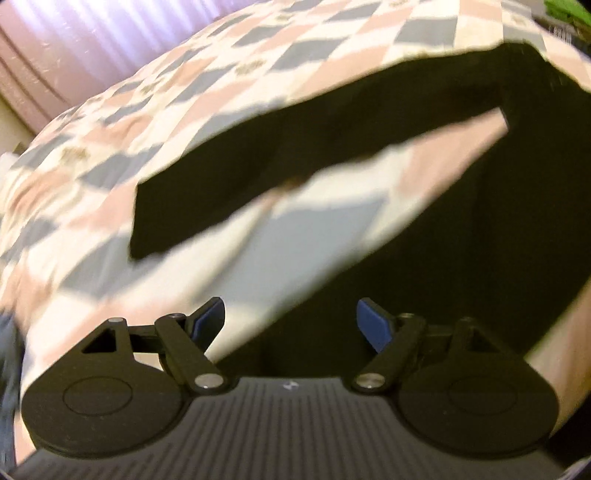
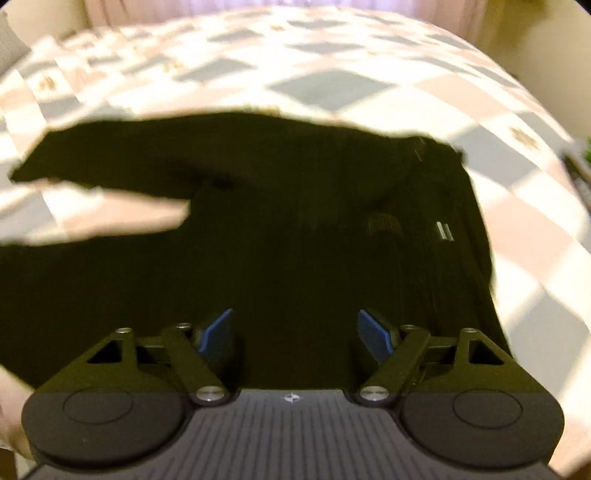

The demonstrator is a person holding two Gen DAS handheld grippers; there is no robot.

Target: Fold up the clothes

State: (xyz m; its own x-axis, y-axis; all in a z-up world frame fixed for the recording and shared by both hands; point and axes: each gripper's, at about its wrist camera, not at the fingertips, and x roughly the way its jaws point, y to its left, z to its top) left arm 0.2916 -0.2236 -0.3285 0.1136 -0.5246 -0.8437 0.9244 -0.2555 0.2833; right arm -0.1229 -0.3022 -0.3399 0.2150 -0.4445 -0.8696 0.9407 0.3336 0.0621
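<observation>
1. Left gripper [image 1: 291, 321]: jaws spread wide, nothing between the blue pads. It hangs over the near edge of the garment [image 1: 461, 229], with bare bed [image 1: 110, 122] under its left finger.
2. Garment, left view: a black top lying on the checked bed. One sleeve [image 1: 280, 155] runs out to the left, with a wedge of bed showing between it and the body.
3. Right gripper [image 2: 295, 332]: also wide open and empty, poised over the black body [image 2: 258, 277], with cloth under both pads.
4. Garment, right view: the sleeve [image 2: 129, 155] stretches far left, the neck end with a small white label [image 2: 443, 230] lies right of centre, and the right edge looks bunched or already turned in. I cannot tell which through the blur.
5. Stage, as a judgement: the sleeve lies out and the body flat. This fits a top spread for folding, or one part-folded on the right side. The frames do not settle it.
6. Risks:
   - Black on black hides edges and layers, so a pinch could catch two plies or miss the hem.
   - The bed cover is soft and loose, so a low grab could take the cover with the cloth.
   - With one gripper at the edge and the other mid-body, an uneven pull would skew any fold.
   - Both views are smeared by motion, so closing now risks a poor bite.
7. Around: curtain [image 1: 92, 33] at the far side and something green [image 1: 565, 11] at the top right. Nothing lies on the garment.
</observation>
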